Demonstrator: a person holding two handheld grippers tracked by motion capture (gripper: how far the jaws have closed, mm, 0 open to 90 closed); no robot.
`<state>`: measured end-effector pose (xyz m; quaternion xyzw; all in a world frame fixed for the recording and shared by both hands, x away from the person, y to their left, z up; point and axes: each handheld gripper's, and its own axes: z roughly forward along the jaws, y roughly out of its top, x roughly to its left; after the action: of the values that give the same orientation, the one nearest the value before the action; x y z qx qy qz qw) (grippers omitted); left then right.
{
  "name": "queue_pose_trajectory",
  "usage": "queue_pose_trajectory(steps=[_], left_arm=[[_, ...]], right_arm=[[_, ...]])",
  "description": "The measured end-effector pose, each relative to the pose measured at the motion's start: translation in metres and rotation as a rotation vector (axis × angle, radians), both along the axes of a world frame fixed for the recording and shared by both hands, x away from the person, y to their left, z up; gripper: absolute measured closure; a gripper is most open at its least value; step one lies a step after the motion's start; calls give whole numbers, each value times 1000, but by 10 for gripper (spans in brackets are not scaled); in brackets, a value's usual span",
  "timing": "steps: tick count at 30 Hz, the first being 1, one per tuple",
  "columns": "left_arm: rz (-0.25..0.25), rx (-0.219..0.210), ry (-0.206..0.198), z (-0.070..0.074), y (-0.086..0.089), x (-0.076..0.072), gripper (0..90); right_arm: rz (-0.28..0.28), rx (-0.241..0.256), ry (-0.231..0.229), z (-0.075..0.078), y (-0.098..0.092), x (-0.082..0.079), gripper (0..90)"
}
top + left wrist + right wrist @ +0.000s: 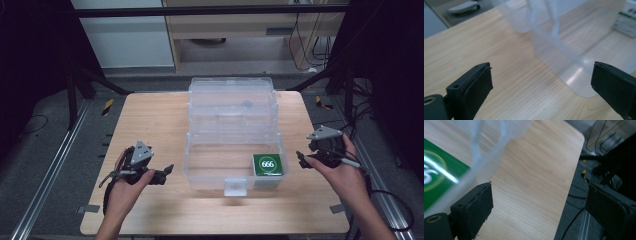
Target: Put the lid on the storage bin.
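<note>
A clear plastic storage box (232, 167) with rounded corners sits in the middle of a pale wood-grain table (150, 120), its hinged lid (233, 102) thrown back flat behind it and a small translucent latch tab (235, 186) hanging at the front wall. Inside, in the near right corner, lies a square green packet (267, 164) printed with a white ring and the figures 666. The left gripper (169, 168), black with a grey three-cornered plate on top, is held in the person's left hand (127, 182) just left of the box and apart from it; in the left gripper view its matte rubber-faced jaws stand wide apart with nothing between them, the box's frosted corner (574, 75) ahead. The right gripper (301, 159), held in the right hand (345, 177), sits near the box's right wall, its jaws likewise spread wide and empty over the table edge. Beyond the table are dark frame struts, cables on a grey floor and metal rails (45, 175) on either side.
</note>
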<state>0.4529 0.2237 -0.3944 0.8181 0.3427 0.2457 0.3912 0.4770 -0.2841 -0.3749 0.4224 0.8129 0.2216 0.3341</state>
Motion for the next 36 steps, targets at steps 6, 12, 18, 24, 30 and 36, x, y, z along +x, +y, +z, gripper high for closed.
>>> queue_pose_trajectory(steps=[6, 12, 18, 24, 30, 36], left_arm=[[-113, 85, 31, 26, -24, 5, 39], [-190, 108, 78, 34, -47, 7, 34], [-263, 140, 93, 35, -65, 6, 50], [-320, 183, 90, 37, -75, 3, 43], [-343, 192, 105, 38, -81, 2, 79], [-401, 235, 105, 37, -94, 1, 95]], right_arm=[[120, -44, 14, 41, 17, 14, 153], [256, -92, 27, 73, 37, 28, 298], [344, -109, 35, 91, 49, 43, 430], [409, -156, 40, 105, 65, 61, 512], [460, -179, 48, 107, 79, 71, 561], [523, -223, 74, 100, 95, 82, 554]])
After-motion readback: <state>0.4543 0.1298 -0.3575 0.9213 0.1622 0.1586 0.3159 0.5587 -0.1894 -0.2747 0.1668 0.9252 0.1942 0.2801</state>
